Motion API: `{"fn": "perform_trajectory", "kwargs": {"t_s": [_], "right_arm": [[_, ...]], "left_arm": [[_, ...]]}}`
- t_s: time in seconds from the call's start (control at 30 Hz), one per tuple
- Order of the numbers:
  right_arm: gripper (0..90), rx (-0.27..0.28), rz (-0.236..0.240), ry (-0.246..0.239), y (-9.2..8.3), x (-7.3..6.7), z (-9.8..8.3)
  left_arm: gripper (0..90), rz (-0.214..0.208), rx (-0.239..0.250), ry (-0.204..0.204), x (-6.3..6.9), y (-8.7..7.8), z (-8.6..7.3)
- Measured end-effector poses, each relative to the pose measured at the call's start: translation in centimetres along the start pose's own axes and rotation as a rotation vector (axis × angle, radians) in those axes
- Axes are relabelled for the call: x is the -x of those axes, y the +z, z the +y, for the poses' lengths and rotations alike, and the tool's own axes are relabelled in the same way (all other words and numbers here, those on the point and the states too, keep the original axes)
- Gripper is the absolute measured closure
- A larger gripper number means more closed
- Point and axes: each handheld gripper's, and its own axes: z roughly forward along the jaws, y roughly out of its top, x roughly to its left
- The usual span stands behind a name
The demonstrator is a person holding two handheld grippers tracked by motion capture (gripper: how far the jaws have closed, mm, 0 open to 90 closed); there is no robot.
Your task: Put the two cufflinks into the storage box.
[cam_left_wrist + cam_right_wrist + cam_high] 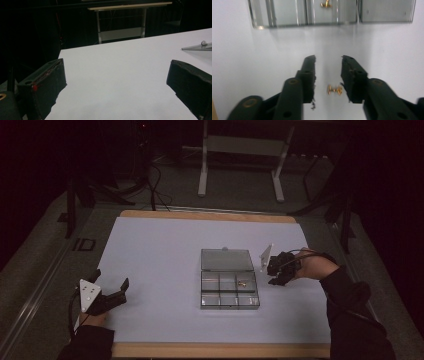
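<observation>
One gold stud [326, 4] already lies in a middle cell of the box [230, 301], mid-frame. A second stud [334, 90] sits loose on the mat between the parted right gripper [328, 58]. Left gripper [116, 75] gapes idle, lower left.

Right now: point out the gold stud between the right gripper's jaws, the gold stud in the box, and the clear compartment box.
loose gold stud [334, 90], right gripper view, its middle bar
boxed gold stud [326, 4], right gripper view, centre
clear plastic compartment box [229, 306], high view, front wall

stud [334, 90] on table [150, 250], near box [229, 285]
</observation>
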Motion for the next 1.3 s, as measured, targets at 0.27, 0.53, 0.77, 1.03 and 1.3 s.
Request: {"fn": "perform_trajectory", "kwargs": {"t_s": [0.27, 0.53, 0.77, 1.03, 1.3], "right_arm": [[56.3, -0.046, 0.007, 0.052, 0.7, 0.2, -2.2], [57.8, -0.051, 0.023, 0.098, 1.9, 0.6, -4.1], [57.4, -0.081, 0.014, 0.145, 3.7, 1.2, -5.6], [55.9, -0.101, 0.016, 0.184, 5.9, 1.7, -6.6], [56.2, -0.106, 0.032, 0.2, 7.2, 2.4, -7.0]], "left_arm": [[2.6, -0.002, 0.001, 0.002, 0.0, 0.0, 0.0], [2.6, 0.0, 0.001, 0.001, 0.0, 0.0, 0.0], [2.6, -0.001, 0.0, 0.0, 0.0, 0.0, 0.0], [2.6, 0.001, 0.001, 0.002, 0.0, 0.0, 0.0], [2.6, 0.002, 0.001, 0.004, 0.1, 0.0, 0.0]]}}
